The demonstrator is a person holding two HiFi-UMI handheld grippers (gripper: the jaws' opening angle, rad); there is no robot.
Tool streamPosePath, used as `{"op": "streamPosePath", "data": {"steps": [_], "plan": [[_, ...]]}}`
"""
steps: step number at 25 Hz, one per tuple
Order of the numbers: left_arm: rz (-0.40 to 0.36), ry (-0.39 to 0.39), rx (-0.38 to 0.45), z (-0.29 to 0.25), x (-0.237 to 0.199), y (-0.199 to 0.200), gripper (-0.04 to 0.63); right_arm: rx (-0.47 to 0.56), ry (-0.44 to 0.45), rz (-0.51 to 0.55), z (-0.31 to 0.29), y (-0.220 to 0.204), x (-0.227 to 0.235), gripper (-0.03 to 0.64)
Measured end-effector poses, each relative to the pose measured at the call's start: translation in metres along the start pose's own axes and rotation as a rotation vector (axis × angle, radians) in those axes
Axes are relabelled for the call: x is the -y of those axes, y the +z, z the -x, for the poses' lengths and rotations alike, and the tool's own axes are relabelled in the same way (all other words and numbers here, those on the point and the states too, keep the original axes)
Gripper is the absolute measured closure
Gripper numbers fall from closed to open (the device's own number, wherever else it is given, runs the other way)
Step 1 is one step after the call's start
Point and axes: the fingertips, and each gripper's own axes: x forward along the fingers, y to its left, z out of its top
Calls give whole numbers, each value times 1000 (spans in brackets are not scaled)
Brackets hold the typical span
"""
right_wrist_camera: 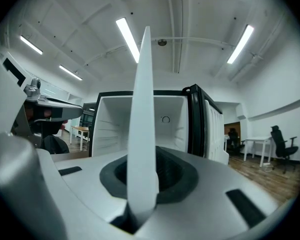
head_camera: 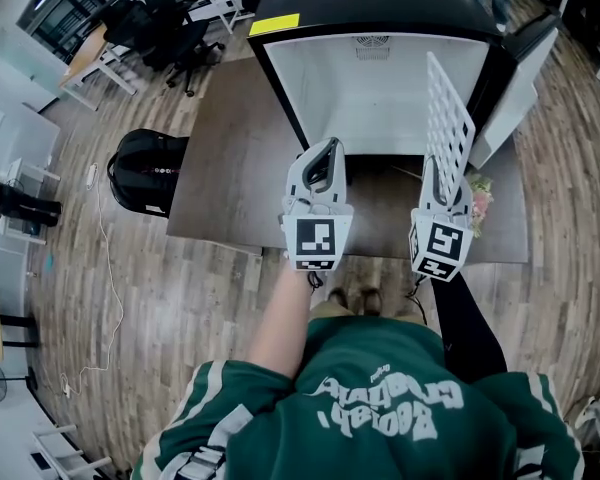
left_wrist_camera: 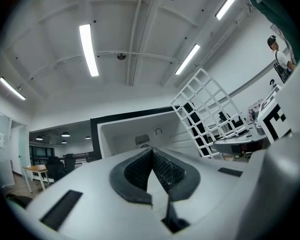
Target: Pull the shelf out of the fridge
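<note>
The white plastic grid shelf [head_camera: 448,118] looks clear of the black fridge with a white interior [head_camera: 380,93] and stands on edge before the right side of its opening. The right gripper [head_camera: 433,180] clamps the shelf's near edge, and the shelf's long axis runs straight away from the jaws. The left gripper [head_camera: 323,163], jaws together and empty, hangs just beside it.

1. From the head, the fridge [head_camera: 370,88] is viewed steeply downward, from near;
2. From the left tongs [left_wrist_camera: 152,156] and right tongs [right_wrist_camera: 146,159], it is faced roughly level;
3. The fridge interior and shelf [head_camera: 448,118] are shared by all views.
</note>
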Motion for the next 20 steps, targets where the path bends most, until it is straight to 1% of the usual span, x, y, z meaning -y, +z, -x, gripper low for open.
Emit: {"op": "streamPosePath", "data": {"steps": [10, 17, 20], "plan": [[9, 15, 4, -5, -9, -2, 580, 9, 13, -11, -7, 5, -2, 561], [14, 28, -4, -6, -14, -7, 580, -27, 34, -5, -13, -3, -2, 563], [16, 32, -6, -5, -16, -9, 580, -26, 34, -3, -14, -5, -2, 563]]}}
